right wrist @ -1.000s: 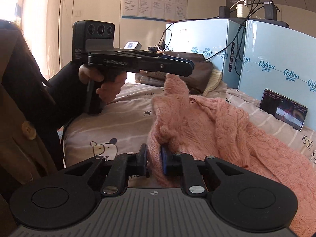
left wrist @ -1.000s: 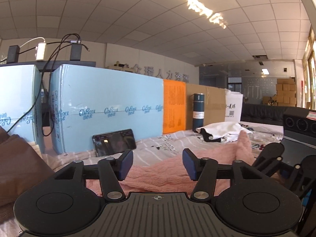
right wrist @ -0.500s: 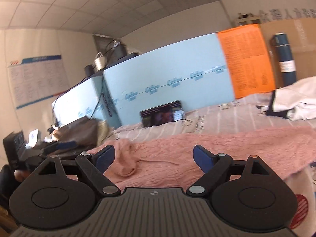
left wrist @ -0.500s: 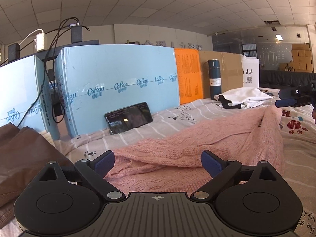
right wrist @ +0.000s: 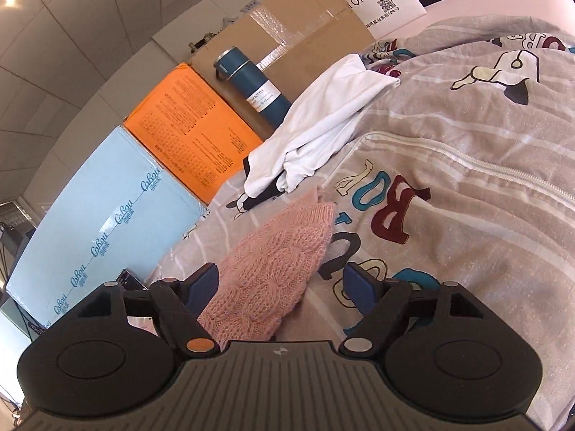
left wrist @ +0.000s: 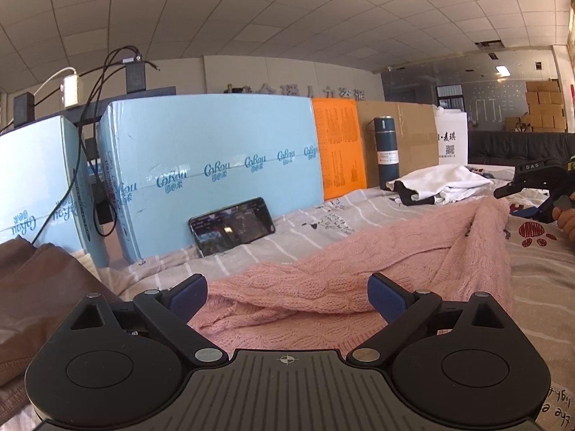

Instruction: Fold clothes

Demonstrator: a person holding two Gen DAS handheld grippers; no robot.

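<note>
Striped grey bedding (right wrist: 449,186) printed with cartoon letters and paw marks covers the bed, and a pink cable-knit sweater (left wrist: 377,269) lies spread flat across it, running from the near edge toward the far side. Behind the bed stand pale blue foam boards (left wrist: 215,165), an orange carton (right wrist: 194,125) and a brown cardboard box (right wrist: 305,32). A crumpled white garment (right wrist: 323,122) lies on the bedding beyond the sweater's far end, just beside a dark teal flask (right wrist: 251,86). A phone (left wrist: 231,224) leans against the blue board. The left claw (left wrist: 287,292) hovers low over the sweater's near edge with its fingers spread wide, gripping nothing. The right claw (right wrist: 282,285) is likewise spread apart, one sweater end (right wrist: 273,269) lying between its fingers, unclamped.
</note>
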